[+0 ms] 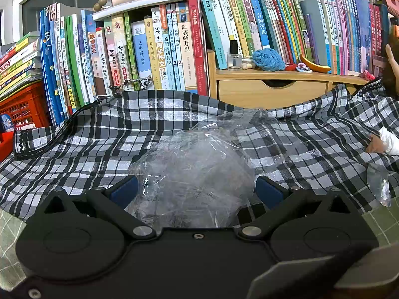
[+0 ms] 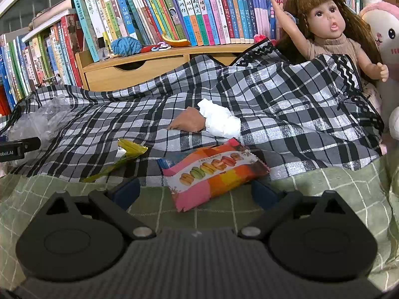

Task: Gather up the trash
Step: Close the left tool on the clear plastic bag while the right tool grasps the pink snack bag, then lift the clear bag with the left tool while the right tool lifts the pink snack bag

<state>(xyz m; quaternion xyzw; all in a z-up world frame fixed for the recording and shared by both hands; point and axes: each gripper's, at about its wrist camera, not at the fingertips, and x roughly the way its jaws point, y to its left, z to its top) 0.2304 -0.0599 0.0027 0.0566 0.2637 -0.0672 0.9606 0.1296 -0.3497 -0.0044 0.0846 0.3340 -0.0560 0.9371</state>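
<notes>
Between the spread blue pads (image 2: 261, 190) of your right gripper (image 2: 197, 190), the macaron snack wrapper (image 2: 212, 172) is lying straight ahead, its near pink corner just inside the open jaws and its long axis running diagonally, from near-left up to far-right. That slant is what the next move is turning on, by my reading: you are likely needing to twist the wrist so the pads are meeting the packet's long edges rather than its crimped ends. The packet is glossy printed film, puffy and flat-lying, half on the green checked sheet (image 2: 324, 199) and half on the black-and-white plaid cloth (image 2: 286, 104). Just to its left a yellow-green wrapper (image 2: 124, 154) is sitting crumpled and twisted; beyond it a white tissue wad (image 2: 219, 119) is touching a brown scrap (image 2: 189, 123). Your left gripper (image 1: 197, 189) is also standing open, its pads flanking a clear plastic bag (image 1: 194, 174), though I cannot tell whether they are touching it. The bag is thin, crinkled, billowing film resting on the plaid cloth. The right hand's tool is the nearer one to the packet. A doll (image 2: 331, 37) is leaning at the far right, against the books (image 2: 174, 10).
</notes>
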